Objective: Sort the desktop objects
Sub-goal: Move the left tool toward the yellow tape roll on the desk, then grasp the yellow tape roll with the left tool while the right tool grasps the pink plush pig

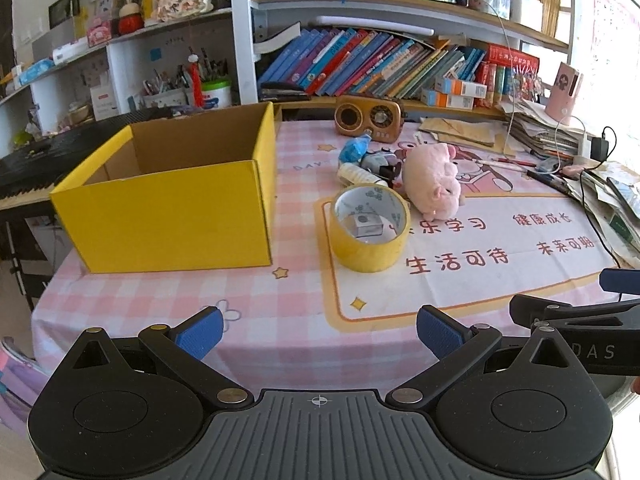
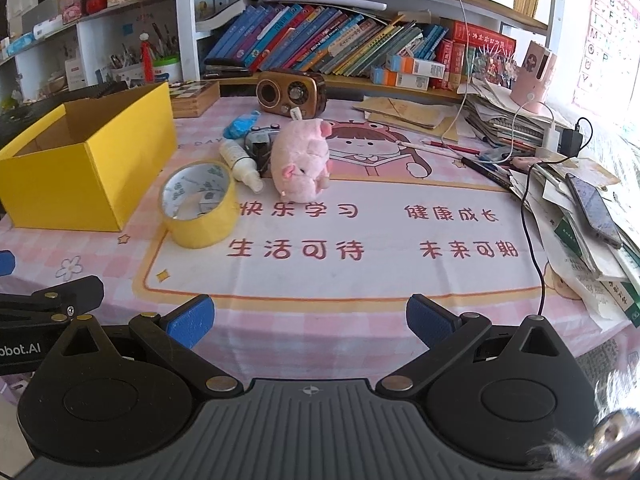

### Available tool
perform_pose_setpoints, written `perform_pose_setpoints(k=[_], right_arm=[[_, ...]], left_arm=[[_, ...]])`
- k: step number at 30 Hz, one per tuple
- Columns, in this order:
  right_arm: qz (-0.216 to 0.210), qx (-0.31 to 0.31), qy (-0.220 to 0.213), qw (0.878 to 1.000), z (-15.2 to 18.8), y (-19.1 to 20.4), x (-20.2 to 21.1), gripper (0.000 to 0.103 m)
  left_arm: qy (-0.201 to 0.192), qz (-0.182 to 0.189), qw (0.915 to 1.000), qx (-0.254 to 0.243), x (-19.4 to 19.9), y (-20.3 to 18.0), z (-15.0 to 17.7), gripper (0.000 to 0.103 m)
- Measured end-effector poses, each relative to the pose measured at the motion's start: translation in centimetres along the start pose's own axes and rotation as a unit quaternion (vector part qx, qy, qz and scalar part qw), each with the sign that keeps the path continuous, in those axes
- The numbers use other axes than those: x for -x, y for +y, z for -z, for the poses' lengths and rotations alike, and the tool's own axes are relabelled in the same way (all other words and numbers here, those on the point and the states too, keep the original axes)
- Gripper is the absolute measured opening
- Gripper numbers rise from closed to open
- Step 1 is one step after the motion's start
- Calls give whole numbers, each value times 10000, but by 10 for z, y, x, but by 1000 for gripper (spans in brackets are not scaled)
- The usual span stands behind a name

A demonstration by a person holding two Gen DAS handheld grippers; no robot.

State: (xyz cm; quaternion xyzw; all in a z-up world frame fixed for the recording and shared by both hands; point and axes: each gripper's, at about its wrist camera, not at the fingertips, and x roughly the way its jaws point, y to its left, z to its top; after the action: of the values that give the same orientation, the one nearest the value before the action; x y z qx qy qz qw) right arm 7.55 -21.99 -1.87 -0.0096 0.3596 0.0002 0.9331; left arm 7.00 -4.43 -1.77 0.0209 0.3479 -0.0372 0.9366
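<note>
An open, empty yellow cardboard box (image 1: 168, 208) (image 2: 86, 168) stands on the left of the pink checked tablecloth. A yellow tape roll (image 1: 370, 228) (image 2: 198, 210) lies right of it with a small white box (image 1: 368, 226) inside its ring. Behind it are a pink plush pig (image 1: 434, 180) (image 2: 302, 158), a white bottle (image 2: 240, 164), a blue wrapped item (image 1: 354, 150) (image 2: 239, 126) and a small dark toy (image 2: 260, 144). My left gripper (image 1: 320, 336) is open and empty above the near table edge. My right gripper (image 2: 310, 322) is open and empty beside it.
A brown retro radio (image 1: 368, 116) (image 2: 291, 92) stands at the back below shelves of books. Stacks of papers, a phone (image 2: 594, 210), pens and black cables (image 2: 536, 240) crowd the right edge. A keyboard (image 1: 28, 168) lies left of the box.
</note>
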Motion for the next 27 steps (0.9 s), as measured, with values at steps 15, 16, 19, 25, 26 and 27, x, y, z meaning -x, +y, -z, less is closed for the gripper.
perform_pose_setpoints(k=[15,16,19,25,26,27], right_arm=[[-141,273,189,9993,-36,-43,-54,103],[-166,290,201,9992,-38,-46,-58,103],[-213,311,132,9992,-45,-53,-65,103],[-422,287,-39,9987,-60,-63,-79,101],[-481,298,-29,9984,-63,-64,-82,101],[-546,307,-23,9980,-65,-65,-85,101]], left_arm=[[275,-128,9993,199,-49,-38,-26,103],[288,-145,9992,216,-52,-40,-27,103],[326,-235,9989,222,-58,-47,-31,103],[384,-414,9981,253,-65,-56,-39,103],[391,-441,9979,270,-67,-57,-40,103],[395,-466,9977,288,-68,-58,-41,103]])
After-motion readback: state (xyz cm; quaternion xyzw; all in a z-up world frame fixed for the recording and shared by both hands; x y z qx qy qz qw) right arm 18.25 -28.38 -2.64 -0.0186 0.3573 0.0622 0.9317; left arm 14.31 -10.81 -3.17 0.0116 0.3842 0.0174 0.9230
